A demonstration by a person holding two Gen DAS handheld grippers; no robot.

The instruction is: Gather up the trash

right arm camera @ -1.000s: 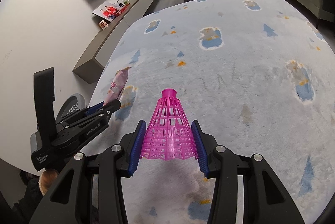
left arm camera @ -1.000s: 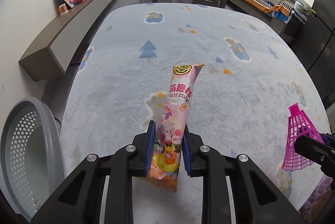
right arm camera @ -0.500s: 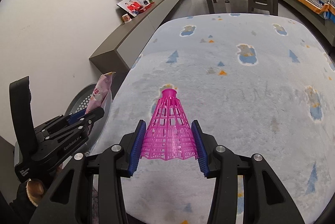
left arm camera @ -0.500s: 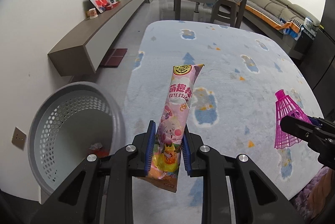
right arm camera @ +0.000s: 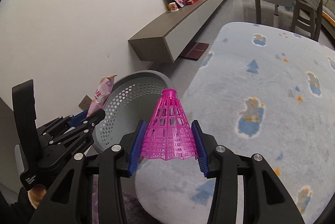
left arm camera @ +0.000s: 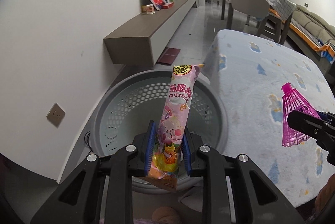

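My left gripper (left arm camera: 167,146) is shut on a pink snack wrapper (left arm camera: 178,111) and holds it upright over the grey perforated basket (left arm camera: 117,96). My right gripper (right arm camera: 168,146) is shut on a magenta plastic shuttlecock (right arm camera: 168,129), held above the rug edge just right of the basket (right arm camera: 134,98). The shuttlecock (left arm camera: 293,115) also shows at the right of the left wrist view. The left gripper (right arm camera: 92,117) with the wrapper (right arm camera: 100,96) shows at the left of the right wrist view.
A pale blue patterned rug (right arm camera: 272,98) covers the floor to the right. A low wall cabinet (left arm camera: 150,31) with photos runs along the white wall (left arm camera: 62,35). A wall socket (left arm camera: 55,114) sits left of the basket. Chairs (left arm camera: 249,4) and a sofa (left arm camera: 309,21) stand at the back.
Both grippers have swung left from over the rug towards the basket. The wrapper now hangs over the basket's opening and the shuttlecock is close beside its rim. Both grips are unchanged.
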